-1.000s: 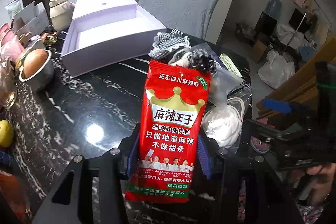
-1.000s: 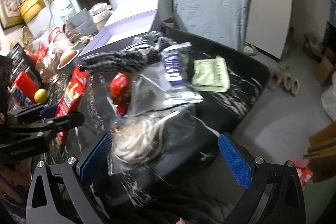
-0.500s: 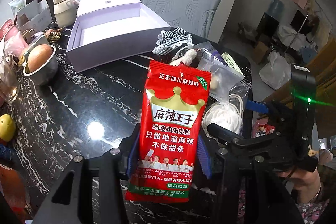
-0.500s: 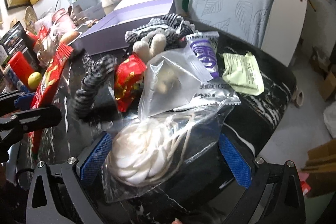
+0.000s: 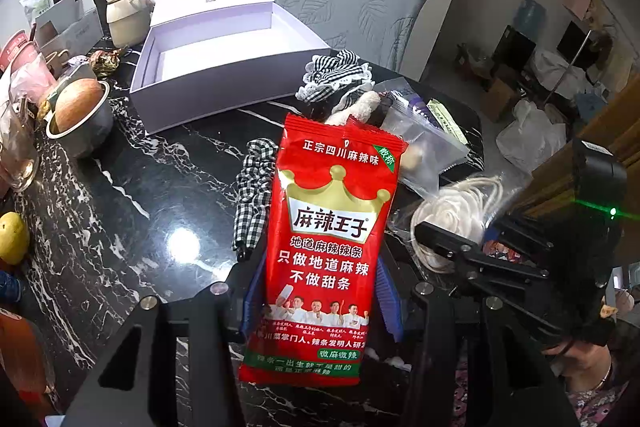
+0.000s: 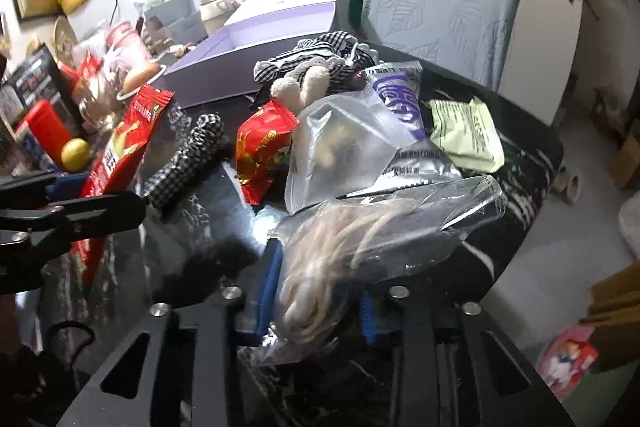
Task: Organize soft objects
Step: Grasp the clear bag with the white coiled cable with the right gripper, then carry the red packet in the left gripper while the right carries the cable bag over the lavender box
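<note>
Both grippers pinch soft packets over the black marble-patterned table (image 5: 120,195).

The open lilac cardboard box (image 5: 224,67) is the landmark, at the table's far side. Nearer than it and slightly right, the left gripper (image 5: 320,291) pinches a tall red foil snack packet with a gold crown (image 5: 328,247), held upright. Between packet and box lies a black-and-white checked fabric band (image 5: 254,195) flat on the table. Right of the box sits a heap of striped and checked cloth (image 5: 336,79). Further right and nearer, the right gripper (image 6: 316,299), its jaws having just closed, clamps a clear plastic bag of coiled white cord (image 6: 360,239).
</note>
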Available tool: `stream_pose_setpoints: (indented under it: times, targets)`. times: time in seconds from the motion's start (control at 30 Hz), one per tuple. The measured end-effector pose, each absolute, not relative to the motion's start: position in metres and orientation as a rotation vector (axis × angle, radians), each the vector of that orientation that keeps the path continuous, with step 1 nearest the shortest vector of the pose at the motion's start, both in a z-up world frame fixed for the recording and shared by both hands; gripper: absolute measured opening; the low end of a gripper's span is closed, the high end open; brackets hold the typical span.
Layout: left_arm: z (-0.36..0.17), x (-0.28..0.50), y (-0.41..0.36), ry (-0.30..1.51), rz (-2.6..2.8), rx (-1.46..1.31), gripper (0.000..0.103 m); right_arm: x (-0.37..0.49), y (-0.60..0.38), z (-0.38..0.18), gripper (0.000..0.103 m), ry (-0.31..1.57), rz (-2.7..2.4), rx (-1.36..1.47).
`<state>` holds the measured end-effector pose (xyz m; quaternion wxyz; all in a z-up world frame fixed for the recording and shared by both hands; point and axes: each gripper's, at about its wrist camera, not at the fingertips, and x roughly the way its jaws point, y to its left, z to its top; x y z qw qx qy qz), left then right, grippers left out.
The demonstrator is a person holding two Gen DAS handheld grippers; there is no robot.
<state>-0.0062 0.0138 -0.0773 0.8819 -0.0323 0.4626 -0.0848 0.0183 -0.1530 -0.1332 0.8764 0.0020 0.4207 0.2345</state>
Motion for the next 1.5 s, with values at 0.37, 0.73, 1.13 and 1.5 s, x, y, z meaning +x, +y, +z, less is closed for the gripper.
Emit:
stream_pose_setpoints:
  times: [0.37,0.73,1.13,1.5]
  targets:
    - [-0.072,-0.007,0.005,0.947,-0.202,-0.058,0.048,0.0,-0.182,-0.127,0.025,0.91,0.542,0.133]
    - [-0.053,-0.012,-0.013,0.896,-0.246,-0.034,0.048,-0.014,-0.186,-0.086,0.025,0.846,0.6,0.115]
    - [-0.015,0.0,-0.025,0.776,-0.26,-0.006,0.048,0.005,-0.184,-0.035,0.025,0.716,0.666,0.069]
    - [0.018,0.041,-0.01,0.667,-0.21,-0.027,0.048,0.049,-0.17,0.009,0.025,0.605,0.695,0.009]
